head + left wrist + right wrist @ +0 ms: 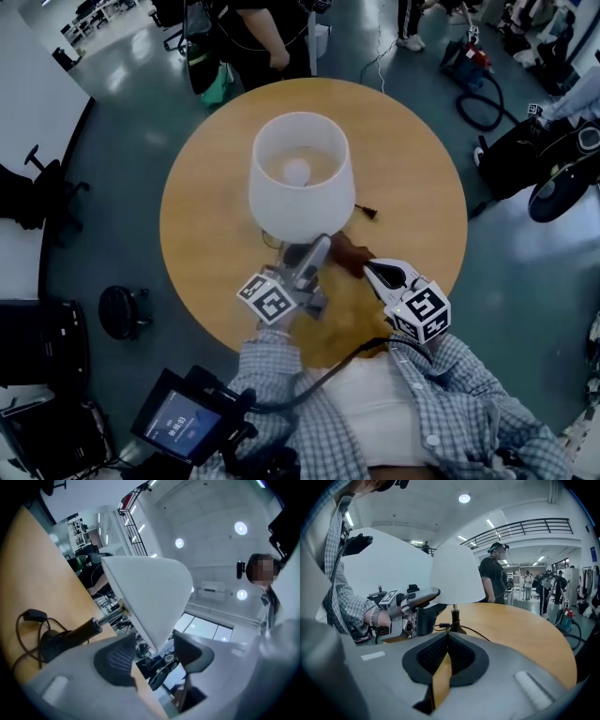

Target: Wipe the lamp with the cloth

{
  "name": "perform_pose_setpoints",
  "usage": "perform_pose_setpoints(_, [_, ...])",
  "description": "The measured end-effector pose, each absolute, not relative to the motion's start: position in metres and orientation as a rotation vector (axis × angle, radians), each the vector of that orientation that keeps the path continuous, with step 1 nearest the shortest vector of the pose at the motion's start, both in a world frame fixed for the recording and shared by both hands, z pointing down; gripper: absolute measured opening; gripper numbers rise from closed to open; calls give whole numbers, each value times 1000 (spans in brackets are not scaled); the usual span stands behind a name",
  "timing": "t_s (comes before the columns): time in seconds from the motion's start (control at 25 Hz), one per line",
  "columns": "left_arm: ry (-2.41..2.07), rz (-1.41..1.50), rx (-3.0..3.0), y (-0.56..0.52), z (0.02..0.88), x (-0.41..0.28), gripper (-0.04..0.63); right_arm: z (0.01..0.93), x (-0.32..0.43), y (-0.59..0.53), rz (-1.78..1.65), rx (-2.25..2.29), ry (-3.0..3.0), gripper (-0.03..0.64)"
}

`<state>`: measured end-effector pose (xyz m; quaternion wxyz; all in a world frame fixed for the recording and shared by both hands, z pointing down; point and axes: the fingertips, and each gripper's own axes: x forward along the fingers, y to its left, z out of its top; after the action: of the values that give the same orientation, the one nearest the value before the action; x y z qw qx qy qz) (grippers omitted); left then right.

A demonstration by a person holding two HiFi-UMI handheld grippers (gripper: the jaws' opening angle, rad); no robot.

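Two left gripper (155, 644) jaws stand apart astride the rim of the white-shaded lamp (150, 588) on a round wooden table (412, 169); right gripper (449, 637) jaws, pressed together, sit beside a dark brown wad (345, 251), probably the cloth. Steadying lightly looks best.

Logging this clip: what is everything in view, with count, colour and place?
table: one, round, light wood, centre
lamp: one, white shade, dark base, on the table's near half
bulb: one, white, inside the shade
power cord: one, black, on the table right of the lamp
bystanders: several, dark clothes, beyond the table's far edge
screen device: one, black, lit, at the person's waist
left gripper: one, grey, open, jaws either side of the shade's lower rim
right gripper: one, grey, shut, pointing at the lamp base
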<state>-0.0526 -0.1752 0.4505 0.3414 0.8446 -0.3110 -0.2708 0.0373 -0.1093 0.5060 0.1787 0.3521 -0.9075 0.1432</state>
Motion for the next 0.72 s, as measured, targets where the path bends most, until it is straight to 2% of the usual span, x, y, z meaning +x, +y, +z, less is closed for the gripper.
perform_pose_setpoints(0.08, [-800,-739,2216,-177,439,-55,210,510,32,-109,415,987,-2563,3])
perform_pose_setpoints(0.16, [-784,-755,2241,-176,430,-54,119,515,29,-107,418,976,-2552,3])
perform_pose_setpoints(0.48, [-756,-748,2261,-170,425,-46,91,555,28,-124,296,901,-2388,5])
perform_pose_setpoints(0.52, [-753,-747,2261,-169,426,-46,91,562,27,-129,290,883,-2371,16])
perform_pose_setpoints(0.56, [-752,-744,2259,-169,426,-45,91,570,26,-134,292,863,-2357,94])
perform_pose_setpoints(0.6, [-751,-742,2256,-169,427,-45,91,577,24,-138,292,843,-2342,141])
perform_pose_setpoints(0.72, [-749,-737,2254,-168,427,-43,91,597,16,-148,274,772,-2280,180])
